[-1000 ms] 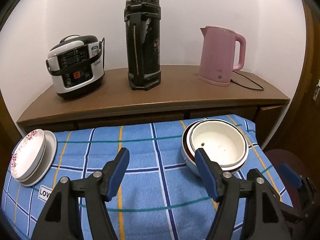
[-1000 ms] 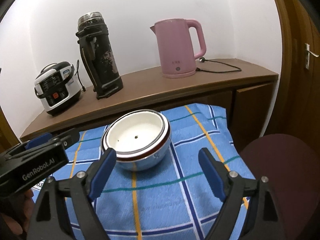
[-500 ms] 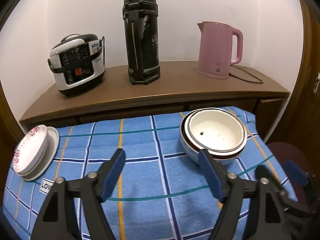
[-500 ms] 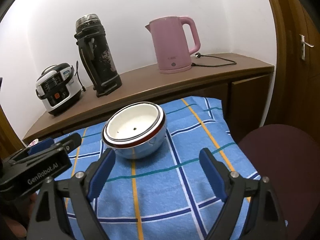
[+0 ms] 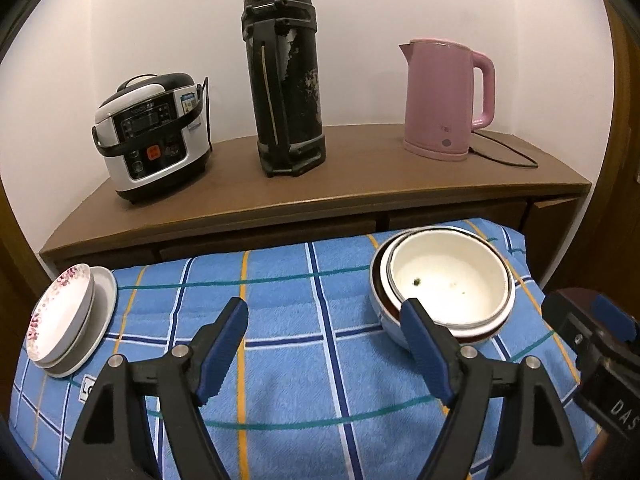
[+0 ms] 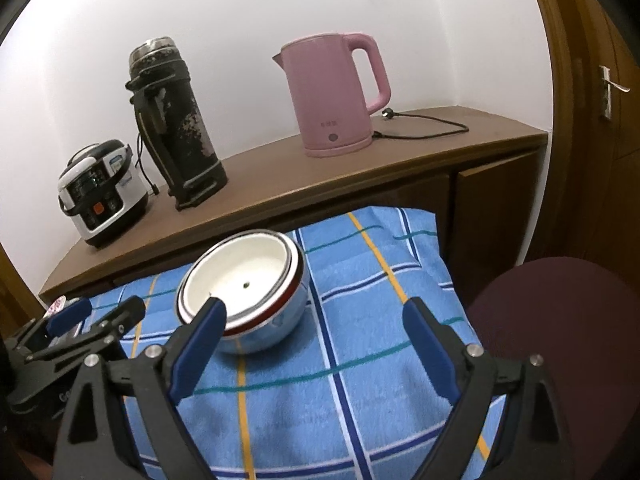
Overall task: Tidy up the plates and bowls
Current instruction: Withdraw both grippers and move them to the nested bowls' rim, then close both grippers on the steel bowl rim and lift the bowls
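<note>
Bowls (image 5: 448, 292): three nested. Plates (image 5: 68, 320): about three stacked. Left claw (image 5: 324, 348) wide, empty; right claw (image 6: 316, 344) opening, empty.

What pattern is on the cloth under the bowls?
The cloth is light blue with a check of dark blue, white, yellow and green lines, seen best from the left wrist.

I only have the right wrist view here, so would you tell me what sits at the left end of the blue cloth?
Observer: A stack of plates, the top one with a pink flowered rim, lies at the cloth's left edge.
Operator: Thank you. Is the left gripper holding anything?
Observer: No, the left gripper is open, with only blue cloth between its fingers.
Operator: And how near is it to the nested bowls?
Observer: Its right finger overlaps the near rim of the nested bowls in that view; contact cannot be judged.
</note>
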